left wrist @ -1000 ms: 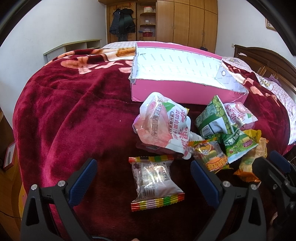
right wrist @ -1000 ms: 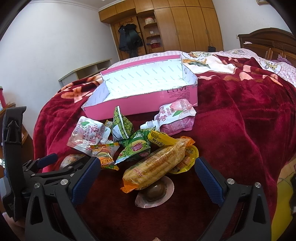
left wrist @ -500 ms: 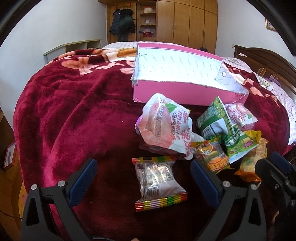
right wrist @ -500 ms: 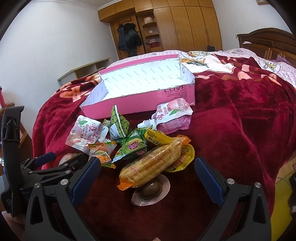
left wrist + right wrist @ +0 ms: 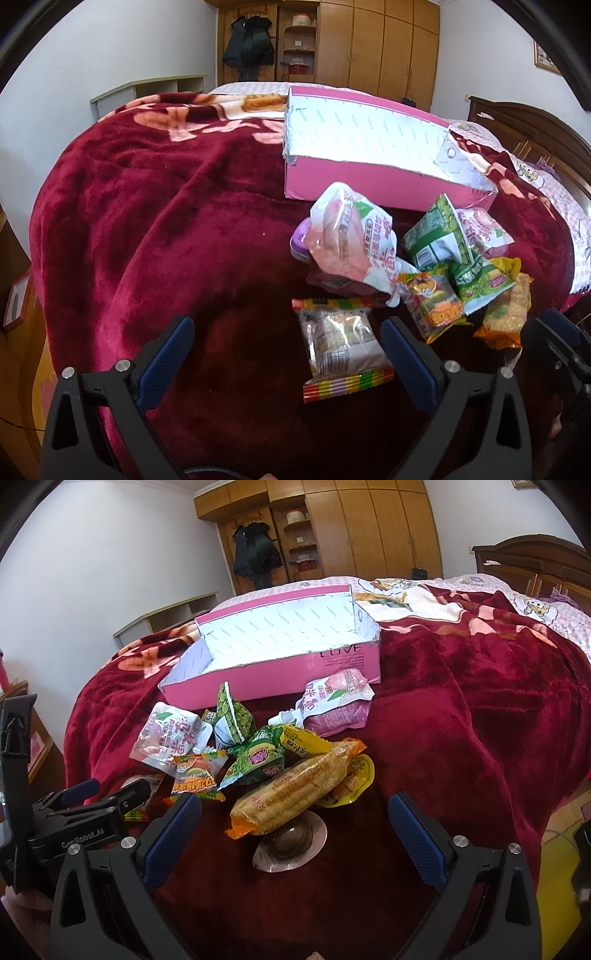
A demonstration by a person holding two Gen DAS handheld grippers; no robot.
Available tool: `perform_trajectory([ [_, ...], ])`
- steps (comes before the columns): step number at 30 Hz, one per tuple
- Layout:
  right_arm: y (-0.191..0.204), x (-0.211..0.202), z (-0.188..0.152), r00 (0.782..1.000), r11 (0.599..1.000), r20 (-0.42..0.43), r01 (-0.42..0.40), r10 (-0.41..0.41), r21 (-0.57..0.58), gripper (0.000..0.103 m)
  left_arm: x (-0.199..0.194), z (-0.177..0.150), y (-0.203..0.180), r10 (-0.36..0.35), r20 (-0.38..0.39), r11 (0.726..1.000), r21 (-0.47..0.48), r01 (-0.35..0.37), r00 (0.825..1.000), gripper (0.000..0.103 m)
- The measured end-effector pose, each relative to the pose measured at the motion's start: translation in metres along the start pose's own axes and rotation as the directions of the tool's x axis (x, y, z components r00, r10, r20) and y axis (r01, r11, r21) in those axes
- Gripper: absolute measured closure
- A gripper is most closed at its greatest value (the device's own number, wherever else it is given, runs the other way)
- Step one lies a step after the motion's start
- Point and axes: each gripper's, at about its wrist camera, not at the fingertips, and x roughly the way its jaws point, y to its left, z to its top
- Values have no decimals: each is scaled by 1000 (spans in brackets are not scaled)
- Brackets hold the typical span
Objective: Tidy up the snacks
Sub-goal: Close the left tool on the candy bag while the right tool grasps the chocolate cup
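Left wrist view: clear cake packet point(image 5: 341, 345) lies on the bed blanket point(image 5: 166, 221), just inside my left tool point(image 5: 286, 339), wide open and empty. I'd centre, then pinch it. Right tool point(image 5: 295, 823), equally empty, straddles the corn packet point(image 5: 295, 794); pink box point(image 5: 369, 181) waits beyond.

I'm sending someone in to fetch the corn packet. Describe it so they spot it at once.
On the red blanket, in front of the open pink box, lies a heap of snacks. The corn packet lies at the heap's near edge, partly over a round brown sealed snack. It is the only long yellow cob-shaped pack with orange ends.
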Motion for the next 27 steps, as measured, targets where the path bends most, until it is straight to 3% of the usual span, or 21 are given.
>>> perform_trajectory([
  [7, -5, -1, -6, 1000, 1000, -20, -12, 12, 11, 3, 3, -5, -2, -33, -14, 999, -21, 32, 999, 5],
  [14, -5, 3, -12, 999, 1000, -47, -27, 27, 5, 15, 5, -6, -9, -53, 8, 998, 21, 52, 999, 19],
  [17, 0, 7, -14, 998, 1000, -55, -24, 23, -19, 23, 7, -7, -12, -46, 10, 998, 32, 46, 999, 20],
  [27, 3, 23, -24, 994, 999, -107, -2, -2, -42, 29, 19, -8, -11, -35, -2, 999, 40, 35, 999, 19],
])
